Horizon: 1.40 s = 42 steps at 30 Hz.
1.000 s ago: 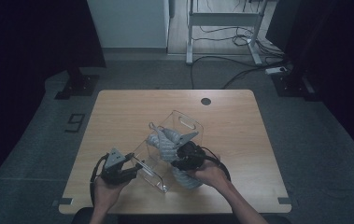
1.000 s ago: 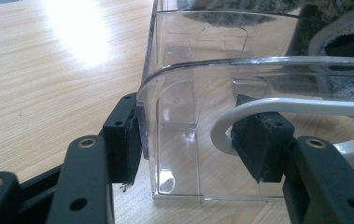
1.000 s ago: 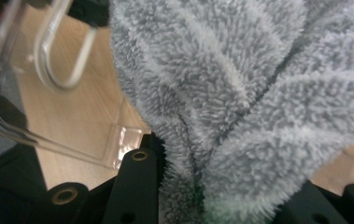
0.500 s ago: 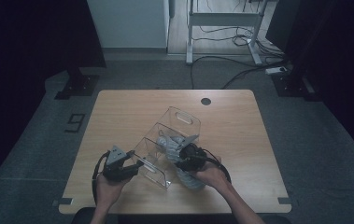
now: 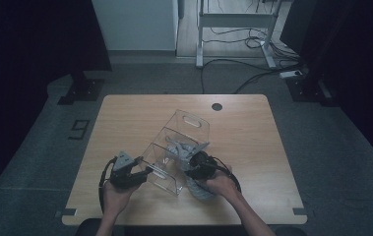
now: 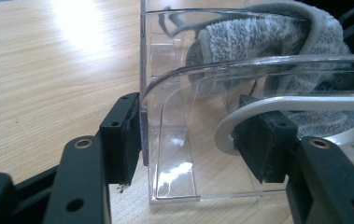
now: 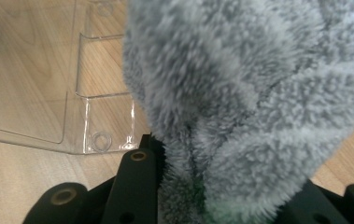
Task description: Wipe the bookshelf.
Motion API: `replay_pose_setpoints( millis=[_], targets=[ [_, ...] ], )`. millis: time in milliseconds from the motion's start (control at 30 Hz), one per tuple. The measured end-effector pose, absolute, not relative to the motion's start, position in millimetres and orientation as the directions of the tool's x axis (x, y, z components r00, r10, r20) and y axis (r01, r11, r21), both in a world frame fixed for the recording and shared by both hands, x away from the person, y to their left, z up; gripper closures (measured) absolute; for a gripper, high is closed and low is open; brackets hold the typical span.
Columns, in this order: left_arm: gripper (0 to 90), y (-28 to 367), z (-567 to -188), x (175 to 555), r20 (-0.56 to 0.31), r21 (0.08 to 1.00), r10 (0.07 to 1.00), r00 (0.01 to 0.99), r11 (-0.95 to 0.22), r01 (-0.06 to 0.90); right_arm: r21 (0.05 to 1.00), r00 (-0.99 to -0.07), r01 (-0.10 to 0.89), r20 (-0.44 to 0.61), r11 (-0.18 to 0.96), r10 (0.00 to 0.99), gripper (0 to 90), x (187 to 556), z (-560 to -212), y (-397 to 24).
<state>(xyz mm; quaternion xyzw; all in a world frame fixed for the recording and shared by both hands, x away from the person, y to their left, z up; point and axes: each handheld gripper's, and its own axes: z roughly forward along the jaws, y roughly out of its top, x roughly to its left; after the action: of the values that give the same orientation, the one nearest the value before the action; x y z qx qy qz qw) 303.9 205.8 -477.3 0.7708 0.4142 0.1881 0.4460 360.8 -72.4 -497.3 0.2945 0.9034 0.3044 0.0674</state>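
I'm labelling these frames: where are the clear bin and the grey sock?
clear bin (image 6: 174,154), left gripper view, its near wall.
grey sock (image 7: 249,93), right gripper view, its fuzzy middle.

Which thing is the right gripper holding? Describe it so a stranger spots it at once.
On the light wooden table, near its front edge, stands a clear plastic box. Draped over its near right side lies a fluffy grey fabric piece, clamped by the right gripper. It is soft and opaque.
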Motion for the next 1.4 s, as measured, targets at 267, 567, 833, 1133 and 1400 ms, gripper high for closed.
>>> replay_pose_setpoints(
  millis=[267, 567, 833, 1133, 1400],
  targets=[
    [42.6, 205.9, -477.8, 304.3, -0.077, 0.846, 0.803, 0.591, -0.261, 0.465, 0.569, -0.816, 0.496, 0.048, 0.656, 0.576, 69.4, 361.3, -512.5, -71.3],
    [39.8, 205.9, -477.9, 304.4, -0.046, 0.852, 0.794, 0.606, -0.285, 0.439, 0.558, -0.81, 0.512, 0.06, 0.653, 0.584, 69.3, 361.4, -526.2, -72.5],
    [29.8, 208.0, -474.8, 299.6, -0.017, 0.854, 0.787, 0.617, -0.309, 0.418, 0.55, -0.817, 0.503, 0.05, 0.666, 0.575, 68.4, 359.2, -520.2, -74.9],
    [21.1, 218.0, -475.7, 291.1, -0.017, 0.842, 0.769, 0.639, -0.334, 0.424, 0.596, -0.824, 0.5, 0.104, 0.628, 0.557, 68.1, 353.0, -491.1, -88.4],
    [15.9, 233.7, -483.6, 290.1, -0.016, 0.817, 0.768, 0.64, -0.36, 0.451, 0.62, -0.836, 0.481, 0.11, 0.62, 0.538, 67.9, 350.8, -463.0, -92.2]
  ],
)
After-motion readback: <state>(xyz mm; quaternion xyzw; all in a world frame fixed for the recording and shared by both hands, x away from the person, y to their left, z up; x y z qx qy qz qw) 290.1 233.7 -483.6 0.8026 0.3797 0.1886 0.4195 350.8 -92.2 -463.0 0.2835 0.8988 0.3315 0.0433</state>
